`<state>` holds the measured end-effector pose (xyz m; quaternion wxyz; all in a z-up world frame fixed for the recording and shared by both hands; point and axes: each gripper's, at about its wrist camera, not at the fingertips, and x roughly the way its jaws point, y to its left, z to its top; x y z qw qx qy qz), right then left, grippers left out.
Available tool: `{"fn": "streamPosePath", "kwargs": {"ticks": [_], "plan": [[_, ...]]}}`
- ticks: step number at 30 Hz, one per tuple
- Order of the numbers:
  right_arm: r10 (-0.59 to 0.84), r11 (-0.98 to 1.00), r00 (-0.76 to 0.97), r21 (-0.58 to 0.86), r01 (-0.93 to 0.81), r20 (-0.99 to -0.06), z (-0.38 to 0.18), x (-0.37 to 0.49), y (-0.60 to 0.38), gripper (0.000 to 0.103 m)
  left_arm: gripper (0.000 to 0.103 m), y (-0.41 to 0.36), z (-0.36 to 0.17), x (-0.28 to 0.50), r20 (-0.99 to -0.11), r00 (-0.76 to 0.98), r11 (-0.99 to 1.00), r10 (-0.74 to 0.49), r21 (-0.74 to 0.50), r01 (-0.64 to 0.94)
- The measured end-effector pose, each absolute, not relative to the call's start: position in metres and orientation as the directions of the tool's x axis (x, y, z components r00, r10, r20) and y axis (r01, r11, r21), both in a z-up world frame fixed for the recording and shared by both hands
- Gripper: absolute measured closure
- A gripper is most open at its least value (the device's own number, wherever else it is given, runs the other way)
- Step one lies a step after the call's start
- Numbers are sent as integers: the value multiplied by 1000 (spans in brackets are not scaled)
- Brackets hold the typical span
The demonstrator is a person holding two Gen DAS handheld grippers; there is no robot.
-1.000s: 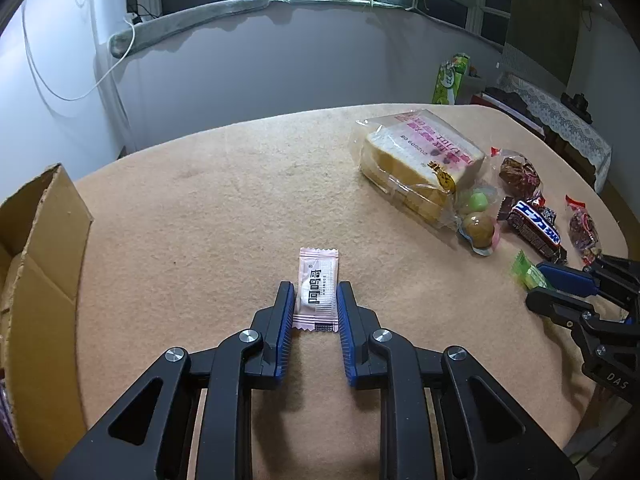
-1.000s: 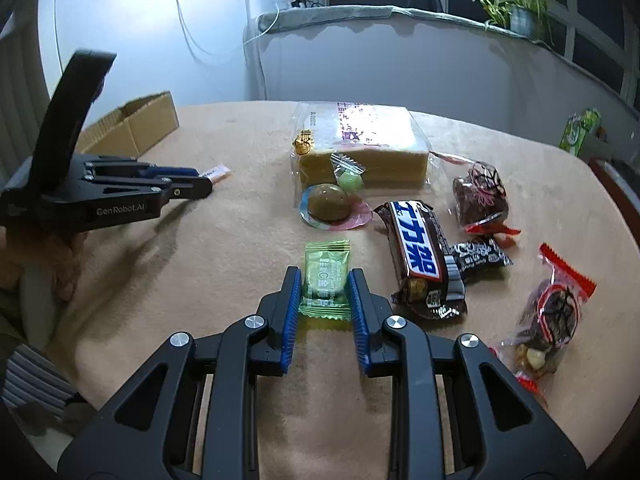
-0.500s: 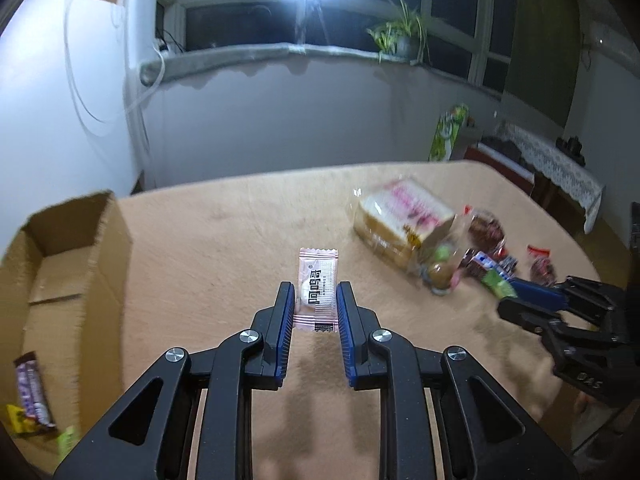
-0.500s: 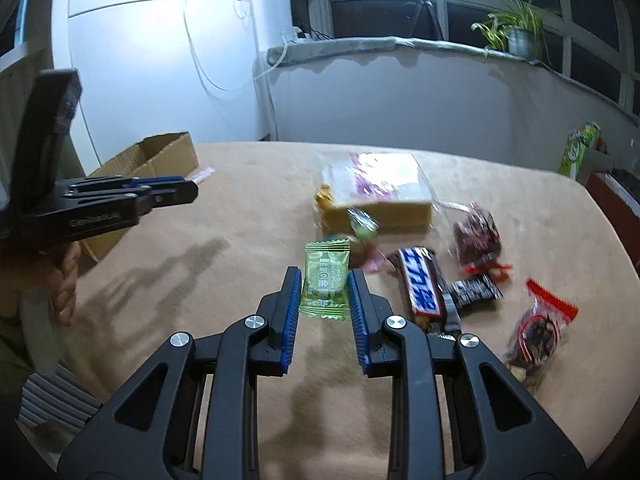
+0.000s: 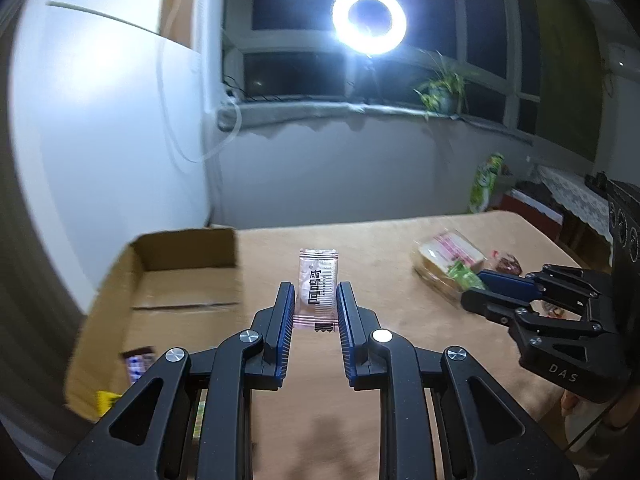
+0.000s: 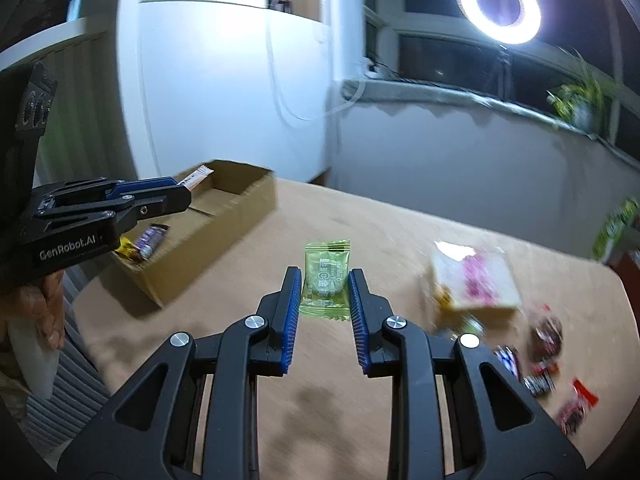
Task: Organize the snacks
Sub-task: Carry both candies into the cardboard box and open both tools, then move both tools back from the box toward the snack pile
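Observation:
My left gripper is shut on a pink-white sachet and holds it in the air above the table, just right of the open cardboard box. My right gripper is shut on a green candy packet, also lifted above the table. The left gripper shows in the right wrist view, over the box, with the sachet tip sticking out. The right gripper shows in the left wrist view with the green packet.
The box holds a few wrapped snacks. A bag of sliced bread and several small wrapped snacks lie at the right of the tan table. A wall and window ledge stand beyond.
Both grippers have risen off the table with their packets and swung left toward the cardboard box. The box now fills more of both views.

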<state>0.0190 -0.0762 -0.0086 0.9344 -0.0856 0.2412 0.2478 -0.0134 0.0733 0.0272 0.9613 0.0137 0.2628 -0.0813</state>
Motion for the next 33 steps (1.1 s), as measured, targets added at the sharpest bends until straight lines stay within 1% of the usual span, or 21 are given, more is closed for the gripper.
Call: {"fn": "streamPosePath", "kwargs": {"ticks": [5,13,17,23,24,25,26,27,28,33], "plan": [[474,814,735,-76,-575,-485,1,21,-25,78,84,105,29,-24,-483,870,995,-97,-32,94],[530,745,691,-120,-656,-491,3,28,49,78,84,157,19,-30,-485,874,998,-29,-61,-1],[547,718,673,-134,-683,-498,1,34,78,78,84,177,9,-32,-497,868,996,-20,-84,-25],[566,683,639,-138,-717,-521,-5,53,109,78,83,198,-11,-24,-547,837,992,-19,-114,-52],[571,676,634,-140,-723,-521,-6,53,113,78,76,201,-15,-22,-561,828,991,-11,-117,-66],[572,674,636,-145,-724,-518,-7,54,116,76,68,202,-18,-22,-571,821,990,-3,-116,-77],[569,674,640,-152,-723,-517,-8,54,118,74,49,204,-20,-22,-574,819,989,6,-115,-88],[570,674,641,-154,-723,-515,-9,52,119,72,36,204,-21,-22,-572,820,988,18,-114,-102],[570,675,642,-153,-722,-512,-9,51,118,72,35,206,-21,-24,-569,822,987,27,-115,-111],[556,694,661,-157,-703,-504,-10,43,105,72,35,217,-15,-35,-555,830,981,51,-127,-145]]}}
